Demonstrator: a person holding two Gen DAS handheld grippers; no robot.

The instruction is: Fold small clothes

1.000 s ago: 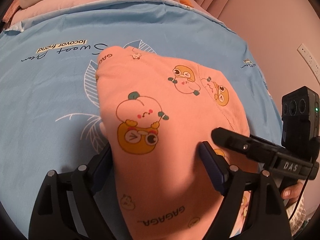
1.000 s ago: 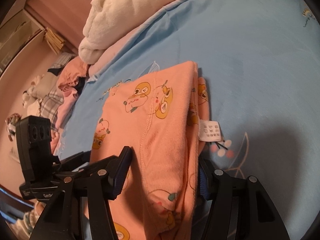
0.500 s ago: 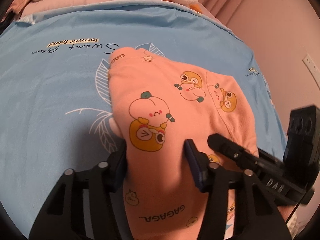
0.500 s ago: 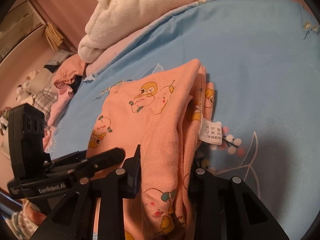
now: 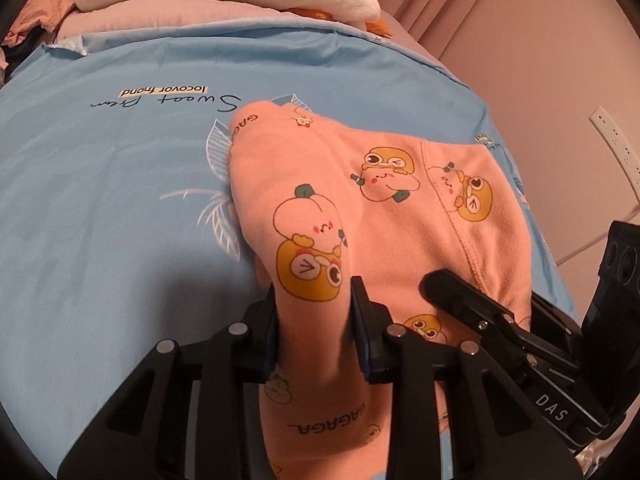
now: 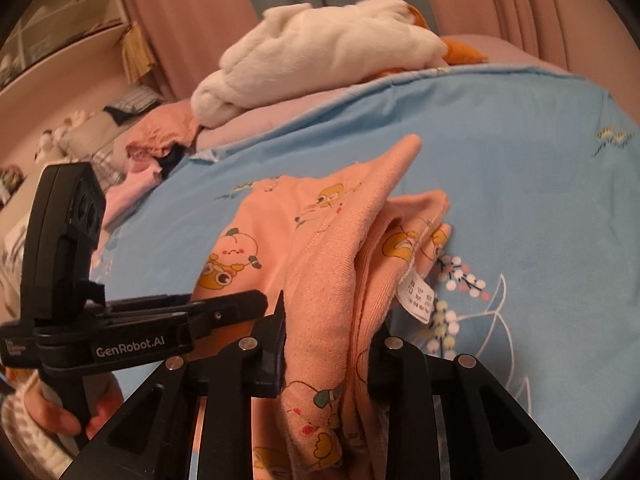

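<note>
Close up, the left gripper (image 5: 316,322) pinches a raised fold of the peach cartoon-print garment (image 5: 392,216), its dark pads pressing the cloth from both sides after its jaws have just been closing. Likewise the right gripper (image 6: 330,346) has just been closing and clamps a thick bunch of the same garment's layered edge, where a white care label (image 6: 418,298) hangs. Each gripper appears in the other's view, the left one held by a hand (image 6: 60,412) in a striped sleeve. Beyond the grippers, the garment drapes down onto a blue bedsheet (image 5: 104,184) printed with leaves and lettering. At the bed's far edge lies a white plush blanket (image 6: 320,52), with a heap of other clothes (image 6: 132,148) beside it.
</note>
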